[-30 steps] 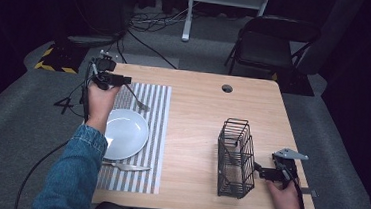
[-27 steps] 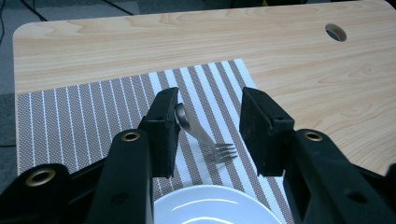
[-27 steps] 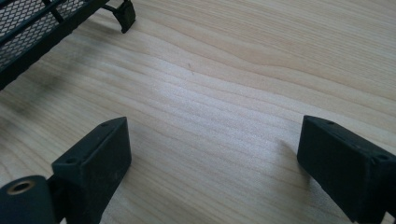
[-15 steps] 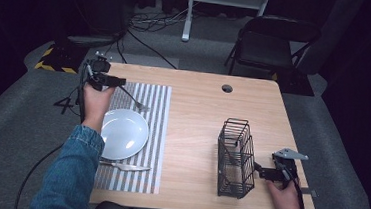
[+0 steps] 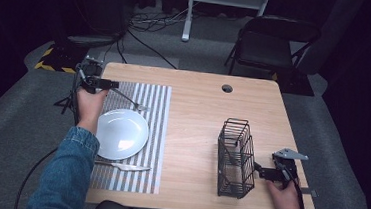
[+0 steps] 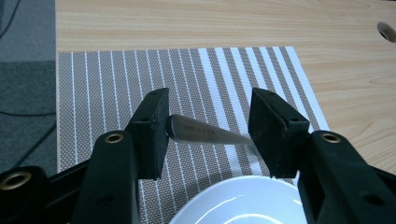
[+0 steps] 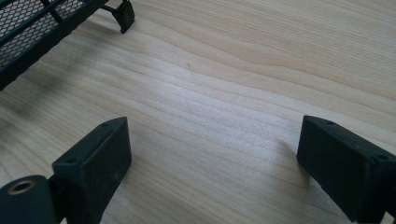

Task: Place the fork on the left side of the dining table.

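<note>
A metal fork [image 5: 132, 102] lies on the striped placemat [image 5: 156, 132], just beyond the white plate [image 5: 121, 133]. My left gripper [image 5: 109, 84] hovers at the mat's far left corner. In the left gripper view its jaws [image 6: 210, 100] have just been opening; the fork handle [image 6: 205, 134] lies between them, its end against the left pad and clear of the right one. A knife [image 5: 121, 166] rests on the mat in front of the plate. My right gripper [image 5: 262, 173] stands open beside the black wire basket [image 5: 236, 158], with bare wood between its jaws [image 7: 215, 130].
The basket corner [image 7: 42, 23] sits close to the right gripper's left jaw. A cable hole [image 5: 227, 88] marks the table's far side. A black chair [image 5: 268, 46] and floor cables lie beyond the table. Bare wood stretches between the mat and the basket.
My left gripper has slid a little left and lower near the mat's corner, and its jaws have spread apart. The fork stays on the mat. My right hand has kept still.
</note>
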Action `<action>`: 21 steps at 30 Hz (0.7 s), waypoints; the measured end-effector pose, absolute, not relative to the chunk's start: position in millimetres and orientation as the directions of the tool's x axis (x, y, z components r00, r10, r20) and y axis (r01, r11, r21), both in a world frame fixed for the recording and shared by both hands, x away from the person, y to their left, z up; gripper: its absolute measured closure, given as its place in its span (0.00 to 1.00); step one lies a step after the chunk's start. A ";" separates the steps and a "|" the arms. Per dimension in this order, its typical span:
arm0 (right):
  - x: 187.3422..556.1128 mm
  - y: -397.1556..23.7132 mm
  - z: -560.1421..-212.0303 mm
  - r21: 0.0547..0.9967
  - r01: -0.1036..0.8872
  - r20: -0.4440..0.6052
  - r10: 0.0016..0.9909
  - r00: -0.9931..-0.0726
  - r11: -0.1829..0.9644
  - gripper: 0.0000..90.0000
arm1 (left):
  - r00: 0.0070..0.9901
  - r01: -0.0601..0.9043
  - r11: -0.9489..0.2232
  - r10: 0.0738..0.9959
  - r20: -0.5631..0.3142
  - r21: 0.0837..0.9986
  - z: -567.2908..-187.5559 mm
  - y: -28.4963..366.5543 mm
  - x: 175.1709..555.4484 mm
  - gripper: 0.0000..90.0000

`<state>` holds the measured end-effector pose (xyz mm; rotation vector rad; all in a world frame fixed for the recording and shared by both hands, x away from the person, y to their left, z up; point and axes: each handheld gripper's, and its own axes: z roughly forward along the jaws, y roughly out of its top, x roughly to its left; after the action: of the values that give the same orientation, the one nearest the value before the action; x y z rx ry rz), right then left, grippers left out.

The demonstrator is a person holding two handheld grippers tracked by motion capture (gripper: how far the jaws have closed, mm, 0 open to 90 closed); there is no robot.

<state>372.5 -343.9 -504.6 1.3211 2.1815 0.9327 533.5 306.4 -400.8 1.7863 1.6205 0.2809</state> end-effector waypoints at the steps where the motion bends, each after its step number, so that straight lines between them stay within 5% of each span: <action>1: 372.5 -343.9 -504.6 0.728 0.605 -0.013 0.889 -0.458 0.323 0.11 | 0.189 0.789 0.030 0.939 -0.289 0.614 -402.1 307.7 533.5 0.55; 21: 372.6 -344.0 -504.6 0.728 0.605 -0.013 0.889 -0.458 0.323 0.11 | 0.124 0.844 0.052 0.949 -0.289 0.533 -443.6 325.6 537.6 0.52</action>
<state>372.6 -344.0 -504.6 1.3206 2.1815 0.9323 537.6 325.6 -443.6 1.8058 1.7350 0.2244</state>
